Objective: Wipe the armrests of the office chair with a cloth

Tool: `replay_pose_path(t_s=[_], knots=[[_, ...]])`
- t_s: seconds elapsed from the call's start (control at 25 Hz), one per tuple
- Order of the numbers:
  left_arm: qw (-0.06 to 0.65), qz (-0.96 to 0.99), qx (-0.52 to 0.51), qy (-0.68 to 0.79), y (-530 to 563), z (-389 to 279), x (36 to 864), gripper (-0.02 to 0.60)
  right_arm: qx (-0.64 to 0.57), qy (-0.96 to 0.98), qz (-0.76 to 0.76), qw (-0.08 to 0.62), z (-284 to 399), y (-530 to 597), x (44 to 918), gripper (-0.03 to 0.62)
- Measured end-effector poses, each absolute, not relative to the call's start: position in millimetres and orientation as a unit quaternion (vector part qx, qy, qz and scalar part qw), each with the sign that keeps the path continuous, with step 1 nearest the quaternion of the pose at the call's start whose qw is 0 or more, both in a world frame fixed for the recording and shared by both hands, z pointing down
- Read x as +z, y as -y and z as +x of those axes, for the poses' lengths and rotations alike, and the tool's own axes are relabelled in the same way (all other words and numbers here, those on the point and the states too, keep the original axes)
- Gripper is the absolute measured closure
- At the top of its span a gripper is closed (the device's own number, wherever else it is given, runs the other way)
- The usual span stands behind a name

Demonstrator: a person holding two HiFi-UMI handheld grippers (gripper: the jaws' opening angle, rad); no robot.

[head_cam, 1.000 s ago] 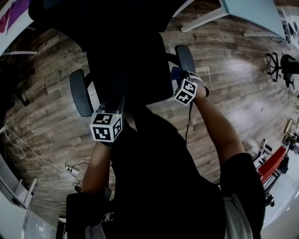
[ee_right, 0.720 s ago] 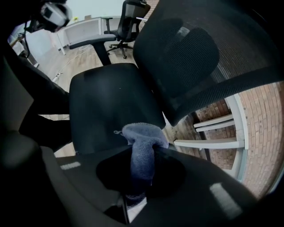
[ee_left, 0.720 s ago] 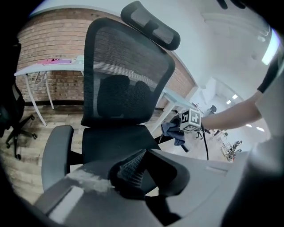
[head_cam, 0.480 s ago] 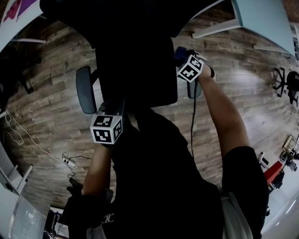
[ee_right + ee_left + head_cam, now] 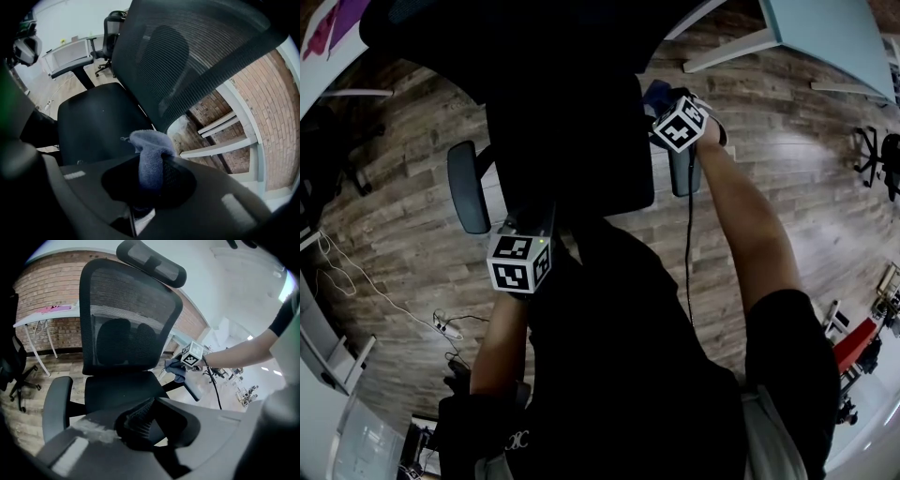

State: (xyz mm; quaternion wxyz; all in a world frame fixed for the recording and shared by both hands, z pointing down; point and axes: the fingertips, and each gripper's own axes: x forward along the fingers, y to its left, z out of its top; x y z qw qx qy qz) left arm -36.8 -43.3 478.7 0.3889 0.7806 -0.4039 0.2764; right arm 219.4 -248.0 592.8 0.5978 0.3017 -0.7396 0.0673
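pushed forward along the right armrest [image 5: 685, 176], right gripper [image 5: 151, 187] clamps the blue cloth [image 5: 150, 150]; left gripper [image 5: 139, 417] jaws together, empty.

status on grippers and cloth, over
Left gripper shut, empty. Right gripper shut on blue cloth, at end of right-side armrest. Other armrest free, nothing blocking.

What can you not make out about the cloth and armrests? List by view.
Whether the cloth touches the right armrest: head view, right gripper covers it; left gripper view, too small.
Tips of the left gripper: head view, hidden beneath its marker cube.
Chair's wheels: head view, under the seat.
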Motion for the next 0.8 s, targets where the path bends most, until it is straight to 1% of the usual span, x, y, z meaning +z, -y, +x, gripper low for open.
replay_pose_path(t_s=[0.36,0.64,0.8], knots=[[0.387,0.781,0.286,0.398,43.1,-29.3,479.8,0.575,0.099,0.704,0.375,0.595,278.6,260.9,593.8,0.526],[0.379,0.793,0.290,0.378,45.1,-13.6,478.6,0.575,0.122,0.682,0.418,0.588,311.9,232.4,594.3,0.526],[0.374,0.801,0.291,0.366,43.1,-5.8,479.1,0.575,0.143,0.681,0.438,0.569,319.0,205.1,595.2,0.528]])
